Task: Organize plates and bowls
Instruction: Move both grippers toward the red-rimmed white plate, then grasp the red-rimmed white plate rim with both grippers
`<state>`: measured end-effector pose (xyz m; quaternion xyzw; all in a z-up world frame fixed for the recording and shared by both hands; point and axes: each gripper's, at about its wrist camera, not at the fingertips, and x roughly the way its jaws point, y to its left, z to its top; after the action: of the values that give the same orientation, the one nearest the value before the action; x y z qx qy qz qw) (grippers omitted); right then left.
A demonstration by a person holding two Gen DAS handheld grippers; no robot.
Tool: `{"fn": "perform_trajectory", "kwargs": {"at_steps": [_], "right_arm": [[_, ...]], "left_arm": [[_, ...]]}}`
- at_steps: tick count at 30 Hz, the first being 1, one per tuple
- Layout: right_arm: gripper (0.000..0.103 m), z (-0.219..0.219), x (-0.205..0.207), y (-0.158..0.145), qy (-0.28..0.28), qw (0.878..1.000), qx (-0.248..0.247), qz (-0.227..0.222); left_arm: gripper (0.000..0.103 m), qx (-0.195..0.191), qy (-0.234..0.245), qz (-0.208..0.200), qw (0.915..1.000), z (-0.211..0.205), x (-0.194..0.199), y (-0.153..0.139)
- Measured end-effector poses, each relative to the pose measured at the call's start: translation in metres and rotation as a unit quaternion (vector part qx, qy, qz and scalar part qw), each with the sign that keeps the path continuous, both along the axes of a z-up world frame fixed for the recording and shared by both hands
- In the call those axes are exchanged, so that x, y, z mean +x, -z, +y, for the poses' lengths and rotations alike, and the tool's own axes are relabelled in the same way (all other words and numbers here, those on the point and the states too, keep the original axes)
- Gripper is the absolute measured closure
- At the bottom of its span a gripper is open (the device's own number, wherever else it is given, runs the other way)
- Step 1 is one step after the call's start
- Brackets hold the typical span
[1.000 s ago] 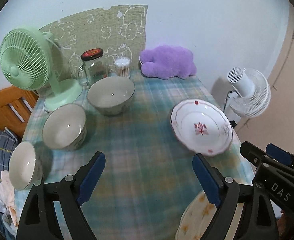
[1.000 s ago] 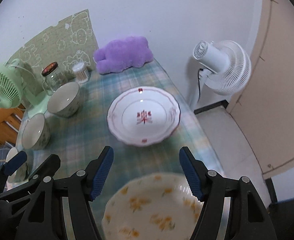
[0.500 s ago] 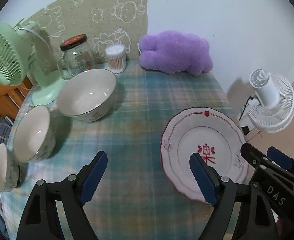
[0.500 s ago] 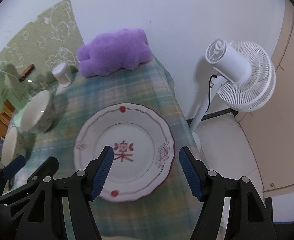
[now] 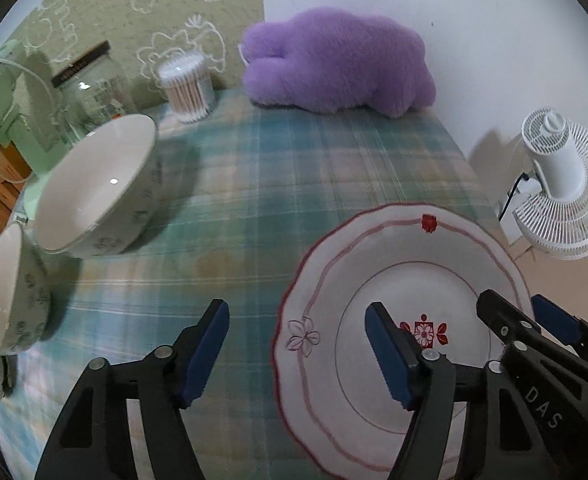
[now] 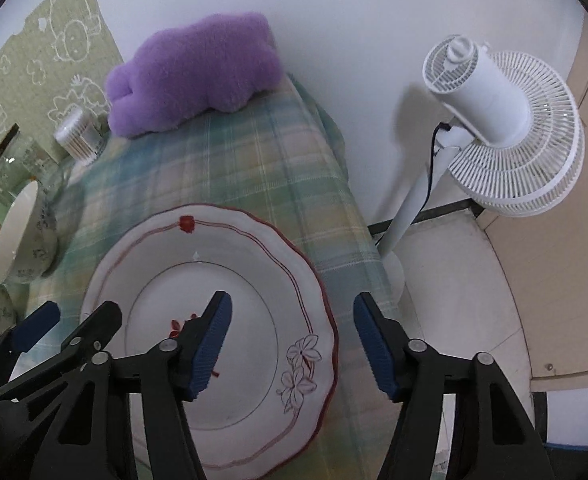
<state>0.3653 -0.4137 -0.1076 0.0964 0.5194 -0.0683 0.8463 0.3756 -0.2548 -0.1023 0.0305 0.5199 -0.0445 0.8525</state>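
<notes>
both grippers have come forward since a second ago, and the red-rimmed plate [image 6: 229, 280] on the checked cloth [image 5: 294, 184] now lies under them. the left gripper [image 5: 296, 354] and right gripper [image 6: 291, 344] are spread wide with nothing held, each straddling a side rim, so this looks like the reach step. next they should probably lower and close on the rim, though contact is hard to judge.

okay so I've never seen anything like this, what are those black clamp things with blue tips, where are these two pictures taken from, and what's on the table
Those are two hand-held grippers, one in each of a person's hands, with a fisheye camera on each looking along its fingers. One picture is from the left gripper, the other from the right gripper. Both are open and hold nothing. They hover over a red-trimmed plate on a plaid tablecloth. To the left stand a large bowl and a smaller bowl. At the back are a purple plush, a tub of cotton swabs and a glass jar. A white fan stands on the floor beside the table.
</notes>
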Motion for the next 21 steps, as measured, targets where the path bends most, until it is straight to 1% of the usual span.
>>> {"fn": "perform_trajectory", "kwargs": {"at_steps": [3, 5, 7, 9, 12, 16, 21], "right_arm": [[0.043, 0.000, 0.004, 0.009, -0.006, 1.000, 0.002, 0.010], [0.045, -0.001, 0.005, 0.015, 0.000, 1.000, 0.000, 0.018], [0.048, -0.003, 0.006, 0.018, -0.002, 1.000, 0.008, 0.015], [0.052, -0.001, 0.006, 0.018, -0.004, 1.000, 0.003, 0.014], [0.052, 0.001, 0.008, 0.017, -0.002, 1.000, 0.000, 0.014], [0.053, 0.001, 0.007, 0.016, 0.000, 1.000, 0.002, 0.019], [0.053, 0.015, 0.000, 0.013, -0.023, 0.999, 0.006, 0.026]], "left_arm": [[0.040, -0.009, 0.010, 0.016, 0.9998, -0.004, 0.002, 0.010], [0.041, -0.013, 0.019, 0.022, 0.9995, -0.006, 0.002, 0.015], [0.042, -0.011, 0.022, 0.016, 0.9996, -0.007, 0.002, 0.015], [0.044, -0.013, 0.025, 0.013, 0.9995, -0.008, 0.003, 0.016], [0.050, -0.016, 0.031, 0.016, 0.9993, -0.011, 0.004, 0.015], [0.050, -0.013, 0.034, 0.018, 0.9992, -0.009, 0.004, 0.013], [0.050, 0.011, 0.029, 0.016, 0.9994, 0.005, -0.004, 0.008]]}}
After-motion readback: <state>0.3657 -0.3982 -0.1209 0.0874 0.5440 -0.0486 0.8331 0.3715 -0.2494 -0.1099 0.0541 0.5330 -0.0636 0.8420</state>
